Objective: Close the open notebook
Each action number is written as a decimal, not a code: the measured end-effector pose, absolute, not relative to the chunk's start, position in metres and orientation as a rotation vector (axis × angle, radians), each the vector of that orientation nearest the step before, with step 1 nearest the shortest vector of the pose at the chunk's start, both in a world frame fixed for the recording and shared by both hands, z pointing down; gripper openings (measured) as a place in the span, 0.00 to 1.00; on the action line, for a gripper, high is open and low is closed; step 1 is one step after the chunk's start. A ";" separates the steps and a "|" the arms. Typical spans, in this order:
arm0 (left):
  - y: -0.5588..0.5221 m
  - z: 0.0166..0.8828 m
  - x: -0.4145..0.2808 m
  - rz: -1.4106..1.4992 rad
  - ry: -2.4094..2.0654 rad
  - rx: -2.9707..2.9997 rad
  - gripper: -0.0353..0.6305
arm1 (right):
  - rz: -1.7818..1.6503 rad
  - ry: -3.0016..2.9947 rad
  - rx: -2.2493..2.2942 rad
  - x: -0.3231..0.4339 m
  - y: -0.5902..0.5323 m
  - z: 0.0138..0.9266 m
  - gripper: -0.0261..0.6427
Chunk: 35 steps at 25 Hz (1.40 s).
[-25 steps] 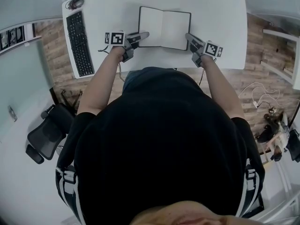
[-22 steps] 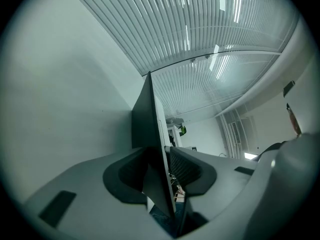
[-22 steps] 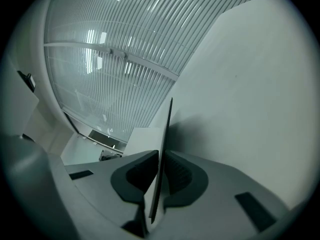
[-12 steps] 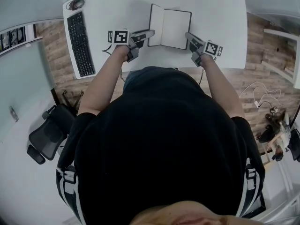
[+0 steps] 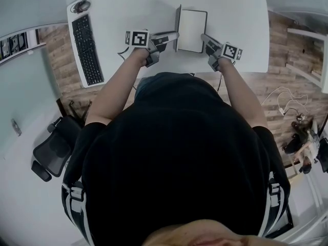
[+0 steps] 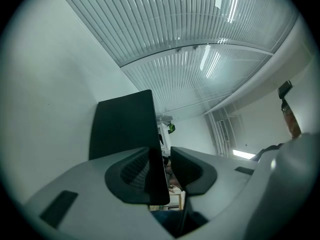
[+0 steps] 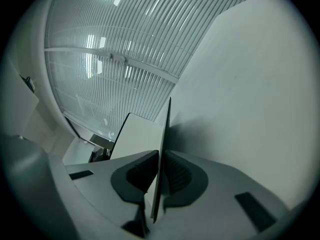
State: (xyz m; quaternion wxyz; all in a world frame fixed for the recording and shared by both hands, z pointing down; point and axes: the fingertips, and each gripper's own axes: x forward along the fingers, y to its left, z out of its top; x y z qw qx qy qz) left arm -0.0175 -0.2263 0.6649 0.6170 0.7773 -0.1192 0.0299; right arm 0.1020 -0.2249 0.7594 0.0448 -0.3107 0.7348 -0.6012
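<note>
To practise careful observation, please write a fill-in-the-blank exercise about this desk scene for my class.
A black ___ lies along the table's left edge. The notebook's ___ cover is raised off the table. The right gripper clamps the notebook's ___ cover.
Missing: keyboard; left; right.

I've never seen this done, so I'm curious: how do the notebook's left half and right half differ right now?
Pose: the left half stands almost upright, while the right half lies flat on the table.
Grip: the left half sits loose between the left hand-held gripper's jaws, which have just been opening; the right half's edge is pinched by the right hand-held gripper.
Shared: both have dark covers.
</note>
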 end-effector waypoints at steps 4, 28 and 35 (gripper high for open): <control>-0.225 0.669 0.000 0.087 -0.227 1.785 0.27 | -1.845 2.238 -0.953 0.102 -0.226 0.761 0.13; -0.221 0.703 -0.006 0.145 -0.244 1.755 0.26 | -1.795 2.168 -1.266 0.156 -0.224 0.784 0.13; -0.221 0.689 -0.005 0.134 -0.313 1.818 0.14 | -1.733 2.234 -1.249 0.164 -0.214 0.763 0.13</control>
